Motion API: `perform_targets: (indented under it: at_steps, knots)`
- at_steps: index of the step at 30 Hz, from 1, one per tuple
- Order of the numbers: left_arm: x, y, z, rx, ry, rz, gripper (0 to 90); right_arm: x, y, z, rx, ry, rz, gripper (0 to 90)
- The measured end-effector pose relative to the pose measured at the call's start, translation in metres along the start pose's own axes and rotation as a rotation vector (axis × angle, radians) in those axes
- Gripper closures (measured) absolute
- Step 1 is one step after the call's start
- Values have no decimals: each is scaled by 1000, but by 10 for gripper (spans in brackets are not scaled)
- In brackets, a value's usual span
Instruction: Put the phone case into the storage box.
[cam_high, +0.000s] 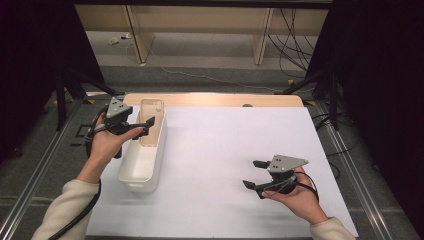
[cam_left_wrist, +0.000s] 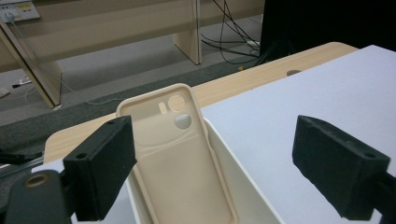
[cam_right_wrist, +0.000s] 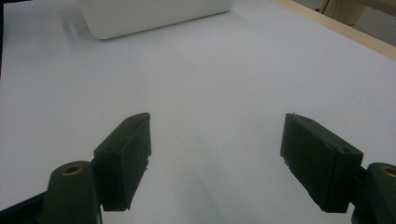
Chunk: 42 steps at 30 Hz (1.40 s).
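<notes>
1. A white bin (cam_high: 142, 160) stands at the left of the table (cam_high: 225, 150), on its white sheet.
2. A beige phone case (cam_high: 152, 121) leans in the bin's far end, its top above the rim.
3. The left gripper (cam_high: 141, 128) hovers over the bin's far end, jaws spread wide either side of the case, gripping nothing.
4. The right gripper (cam_high: 253, 174) is at the near right, well apart from the bin, jaws released and empty above the sheet.

Phone case (cam_left_wrist: 180, 158) lower end cut off by frame edge; white bin (cam_right_wrist: 149, 14) top cropped
</notes>
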<state>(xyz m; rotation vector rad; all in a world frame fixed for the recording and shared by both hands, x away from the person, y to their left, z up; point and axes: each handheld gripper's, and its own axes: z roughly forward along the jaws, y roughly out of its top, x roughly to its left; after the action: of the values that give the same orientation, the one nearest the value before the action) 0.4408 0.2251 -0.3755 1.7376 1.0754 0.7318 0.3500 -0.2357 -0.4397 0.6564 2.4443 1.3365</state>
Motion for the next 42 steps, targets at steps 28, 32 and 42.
perform_targets:
  at_steps: [28, 32, 42]
  knots:
    - [-25, -13, -15, -9, -57, 28, 131, 0, 1, -1, -2, -2, -3, 258]
    - [-28, -14, -19, -16, -63, 36, 130, 0, 1, 0, -4, -2, -5, 258]
    - [-39, -20, -23, -25, -83, 59, 130, 0, 1, -1, -3, -2, -8, 258]
